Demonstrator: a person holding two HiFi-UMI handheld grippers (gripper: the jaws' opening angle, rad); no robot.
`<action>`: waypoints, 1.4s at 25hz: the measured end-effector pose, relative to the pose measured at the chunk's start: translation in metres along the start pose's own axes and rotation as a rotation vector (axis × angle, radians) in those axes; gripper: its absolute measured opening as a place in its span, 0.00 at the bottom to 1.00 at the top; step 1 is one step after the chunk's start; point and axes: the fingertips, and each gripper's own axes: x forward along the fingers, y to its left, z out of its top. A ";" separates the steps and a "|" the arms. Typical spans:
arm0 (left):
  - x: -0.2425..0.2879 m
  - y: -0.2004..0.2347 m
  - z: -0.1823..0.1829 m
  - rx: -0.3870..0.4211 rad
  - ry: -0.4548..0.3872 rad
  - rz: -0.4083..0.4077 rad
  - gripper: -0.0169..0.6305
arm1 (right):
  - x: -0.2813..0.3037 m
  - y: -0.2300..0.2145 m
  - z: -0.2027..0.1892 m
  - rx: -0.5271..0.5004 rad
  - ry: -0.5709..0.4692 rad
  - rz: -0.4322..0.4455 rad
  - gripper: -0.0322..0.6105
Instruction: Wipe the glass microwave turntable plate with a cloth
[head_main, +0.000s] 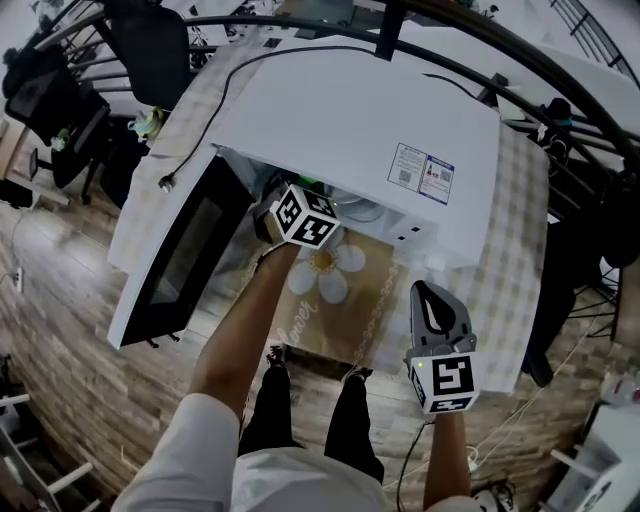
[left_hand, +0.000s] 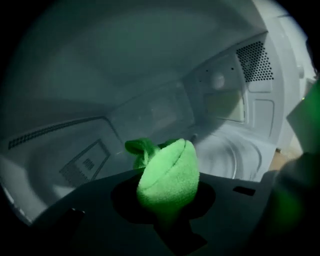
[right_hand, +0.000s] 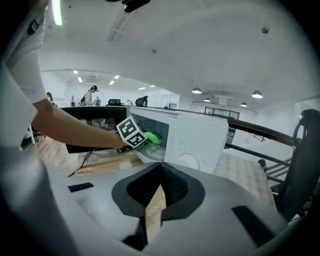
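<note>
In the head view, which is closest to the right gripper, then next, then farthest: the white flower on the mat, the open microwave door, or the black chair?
1. White flower, on the mat, just left of the right gripper.
2. Microwave door, swung open, farther left.
3. Black chair, far off at the top left.

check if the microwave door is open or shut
Open: the microwave door hangs swung out leftward, and the left gripper, shut on the green cloth, is inside the cavity.
</note>
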 end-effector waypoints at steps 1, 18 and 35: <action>0.002 -0.012 0.007 0.049 -0.011 -0.030 0.16 | 0.001 0.000 -0.003 -0.015 0.013 0.002 0.07; -0.023 -0.080 0.022 0.238 -0.082 -0.217 0.15 | -0.009 0.016 0.002 0.025 0.001 0.039 0.07; -0.041 -0.047 -0.018 0.122 -0.027 -0.194 0.15 | 0.004 0.039 0.001 0.135 -0.016 0.073 0.07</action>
